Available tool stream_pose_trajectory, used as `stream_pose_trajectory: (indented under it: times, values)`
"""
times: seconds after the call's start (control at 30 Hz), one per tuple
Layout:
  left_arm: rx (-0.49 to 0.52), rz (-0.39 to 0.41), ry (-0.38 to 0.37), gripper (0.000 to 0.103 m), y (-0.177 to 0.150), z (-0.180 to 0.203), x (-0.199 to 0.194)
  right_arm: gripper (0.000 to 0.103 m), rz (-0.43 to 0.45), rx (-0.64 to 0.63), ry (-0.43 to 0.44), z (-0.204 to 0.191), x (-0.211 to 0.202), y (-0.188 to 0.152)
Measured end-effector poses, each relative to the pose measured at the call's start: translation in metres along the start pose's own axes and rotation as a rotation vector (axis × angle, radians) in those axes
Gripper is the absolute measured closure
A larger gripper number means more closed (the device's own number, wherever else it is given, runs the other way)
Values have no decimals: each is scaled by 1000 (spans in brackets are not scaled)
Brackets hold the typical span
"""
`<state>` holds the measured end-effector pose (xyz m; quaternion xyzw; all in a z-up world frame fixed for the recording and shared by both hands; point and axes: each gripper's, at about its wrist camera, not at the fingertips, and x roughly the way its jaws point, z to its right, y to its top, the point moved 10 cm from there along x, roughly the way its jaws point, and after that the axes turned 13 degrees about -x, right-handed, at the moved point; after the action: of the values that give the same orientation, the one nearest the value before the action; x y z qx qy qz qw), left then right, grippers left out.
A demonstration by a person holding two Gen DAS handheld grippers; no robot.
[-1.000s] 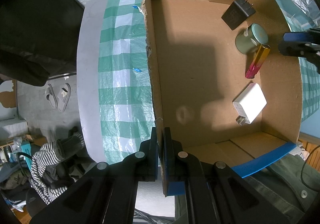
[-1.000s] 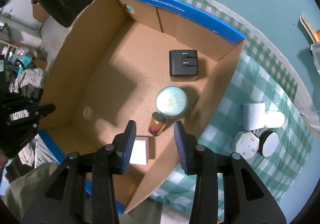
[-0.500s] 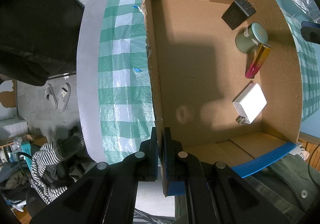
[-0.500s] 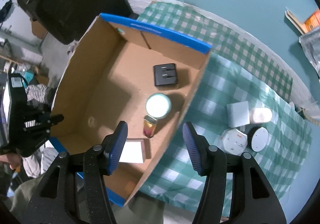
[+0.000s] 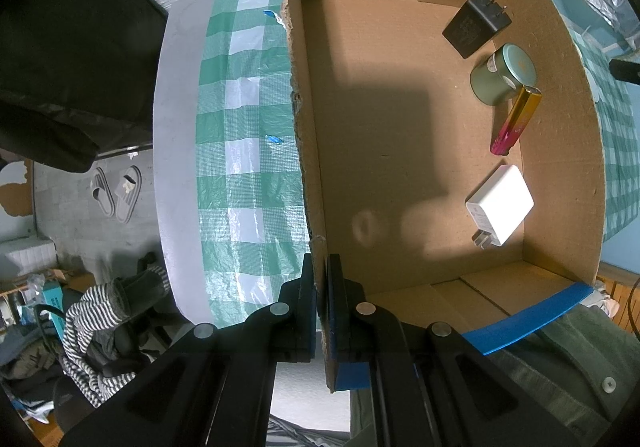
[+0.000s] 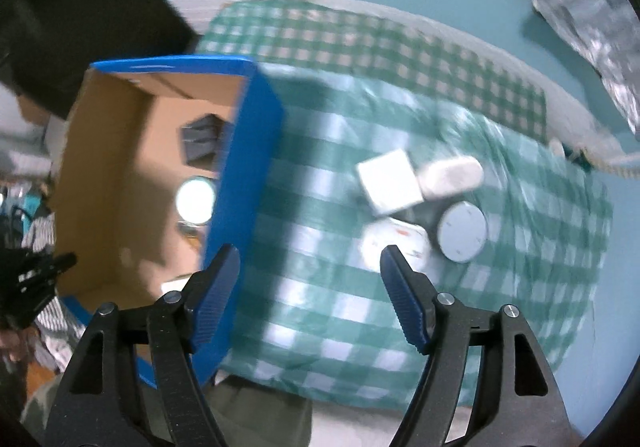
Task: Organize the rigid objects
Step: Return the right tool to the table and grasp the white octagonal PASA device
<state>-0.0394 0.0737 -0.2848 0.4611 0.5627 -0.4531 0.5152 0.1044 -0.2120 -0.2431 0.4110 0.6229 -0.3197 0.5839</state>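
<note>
My left gripper (image 5: 322, 279) is shut on the left wall of a cardboard box (image 5: 308, 151) with blue edges. Inside the box lie a black charger (image 5: 476, 25), a green round tin (image 5: 502, 73), a gold and pink tube (image 5: 516, 119) and a white charger (image 5: 500, 199). My right gripper (image 6: 310, 275) is open and empty above the green checked cloth (image 6: 320, 307), right of the box (image 6: 244, 175). Ahead of it on the cloth lie a white square block (image 6: 390, 177), a white oval case (image 6: 452, 175), a white octagonal device (image 6: 394, 243) and a grey round disc (image 6: 462, 233).
The cloth-covered table (image 5: 240, 127) ends at a grey edge on the left, with floor, slippers (image 5: 116, 191) and clothes (image 5: 104, 311) beyond. A dark bag (image 5: 68, 47) sits at the far left. A clear plastic bag (image 6: 588, 19) hangs on the teal wall.
My right gripper has moved out of the box to the right over the cloth and opened wider. My left gripper has kept its hold on the box wall.
</note>
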Motion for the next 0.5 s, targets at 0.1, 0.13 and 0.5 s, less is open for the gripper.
stream_pose_trajectory:
  times: [0.1,0.13,0.5]
  values:
    - [0,-1,0,99,0,0,0,30,-32,60,2,22,14,-10]
    - [0,0,0,98,0,0,0,30,-32,84,10,27,19,-11]
    - [0,-2,2,98,-1,-1,0,29,-104,199,53,69,70,-30]
